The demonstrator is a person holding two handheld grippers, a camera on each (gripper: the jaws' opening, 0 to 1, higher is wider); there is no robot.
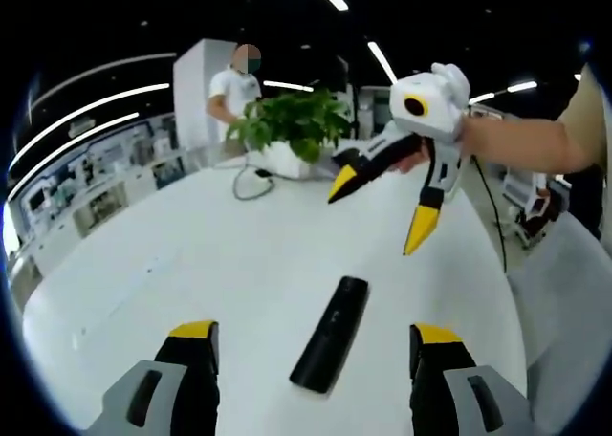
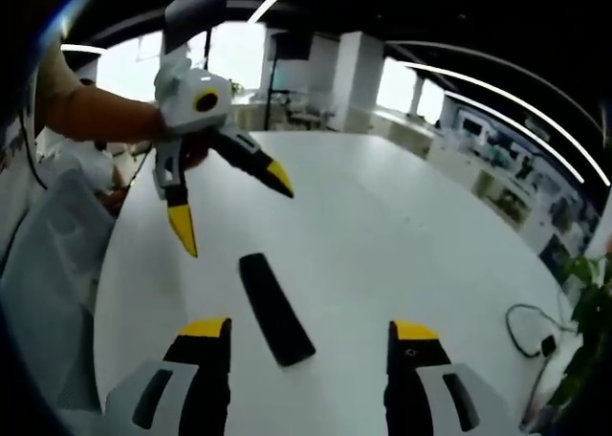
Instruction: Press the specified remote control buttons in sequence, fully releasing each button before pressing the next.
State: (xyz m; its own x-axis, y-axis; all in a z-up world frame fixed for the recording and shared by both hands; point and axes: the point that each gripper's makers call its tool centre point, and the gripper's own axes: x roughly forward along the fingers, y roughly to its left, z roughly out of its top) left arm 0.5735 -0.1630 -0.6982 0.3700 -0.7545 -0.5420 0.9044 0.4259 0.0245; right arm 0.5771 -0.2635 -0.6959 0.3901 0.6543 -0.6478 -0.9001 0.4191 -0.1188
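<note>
You are holding your left hand-held gripper [image 1: 314, 345] low over the white counter [image 1: 172, 264], its two yellow-tipped jaws standing wide apart and gripping nothing; the black remote control [image 1: 331, 333] is lying flat on the counter between and just ahead of them, untouched. In the right gripper view, your right hand-held gripper [image 2: 311, 342] is sitting in much the same way, jaws spread wide and empty, with the remote control [image 2: 275, 308] lying on the counter [image 2: 402, 235] between the jaw tips and slanting away from them. Each hand-held gripper is also showing in the other's view, held up above the counter on the far side of the remote, jaws splayed open and pointing down toward it: the right one [image 1: 382, 211] in the left gripper view, the left one [image 2: 234, 211] in the right gripper view. Farther along the counter in the left gripper view, a potted green plant [image 1: 292, 125] is standing near a looped cable [image 1: 251, 183], and beyond it a person in a white shirt [image 1: 232, 92] is standing by a white pillar [image 1: 196, 82]
</note>
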